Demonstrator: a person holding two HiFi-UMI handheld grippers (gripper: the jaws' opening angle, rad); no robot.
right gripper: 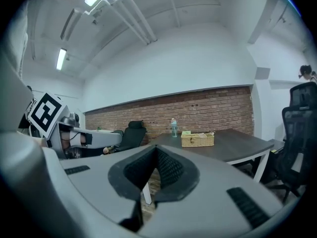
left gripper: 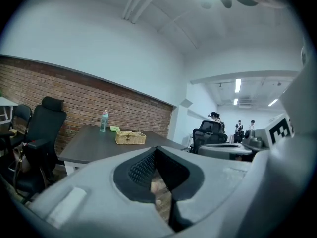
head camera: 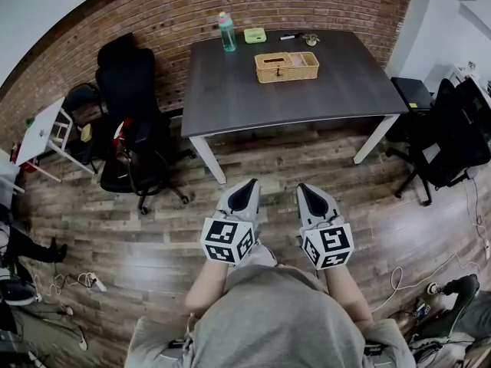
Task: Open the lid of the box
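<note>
Floorboards (head camera: 153, 236) lie open between the person and the dark table (head camera: 230, 90) in the head view. The left gripper (head camera: 247, 184) and right gripper (head camera: 305, 188) hang side by side over them, well short of the table's near edge. The wicker box (head camera: 286, 66), lid down, sits toward the far side of the tabletop. A bottle (head camera: 227, 32) and a green item (head camera: 255, 34) lie behind it, near the brick wall (head camera: 184, 10). A black office chair (head camera: 130, 121) crowds the table's left end, and a second chair (head camera: 453, 129) stands off its right end.

In the left gripper view, the jaws are pressed together and empty, with the box far ahead on the table.

In the right gripper view, the jaws are likewise closed on nothing. The box is well apart from them, beyond the table's near edge.
</note>
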